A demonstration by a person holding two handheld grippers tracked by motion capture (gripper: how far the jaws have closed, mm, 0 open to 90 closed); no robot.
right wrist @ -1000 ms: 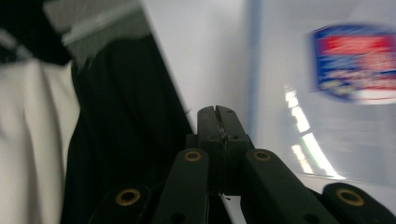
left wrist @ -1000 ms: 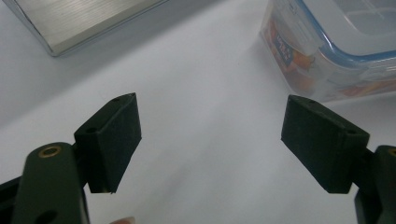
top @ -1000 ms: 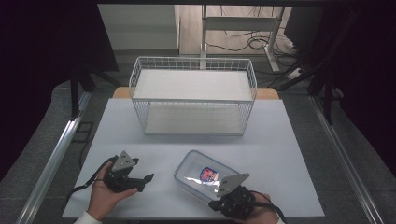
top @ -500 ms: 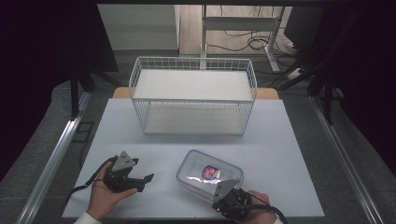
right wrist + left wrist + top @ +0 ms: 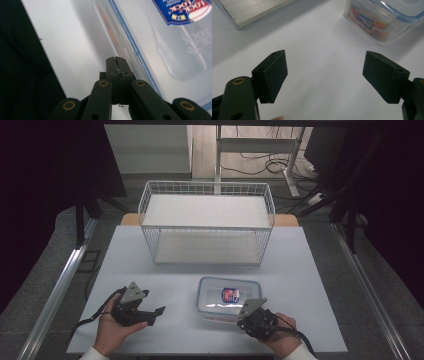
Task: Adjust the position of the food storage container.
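A clear lidded food container (image 5: 229,296) with a red and blue label lies on the white table (image 5: 310,285), right of centre near the front. Orange contents show through the container (image 5: 381,23) wall. My right gripper (image 5: 243,321) is shut with nothing in it, low at the container's near side. In the right gripper view the closed right gripper (image 5: 116,60) tips sit right beside the container (image 5: 160,47) edge; whether they touch it I cannot tell. My left gripper (image 5: 156,316) rests at the front left, jaws open and empty. The left gripper (image 5: 324,75) points toward the container.
A white wire basket (image 5: 207,227) stands at the back centre of the table, with its base (image 5: 249,11) seen in the left gripper view. The table's near edge (image 5: 47,65) runs close to my right gripper. Dark floor and cables lie beyond the table.
My right gripper has drawn back from over the container to its near side, lower and closer to the table's front edge. The container now lies squarer to the table. The left hand stayed still.
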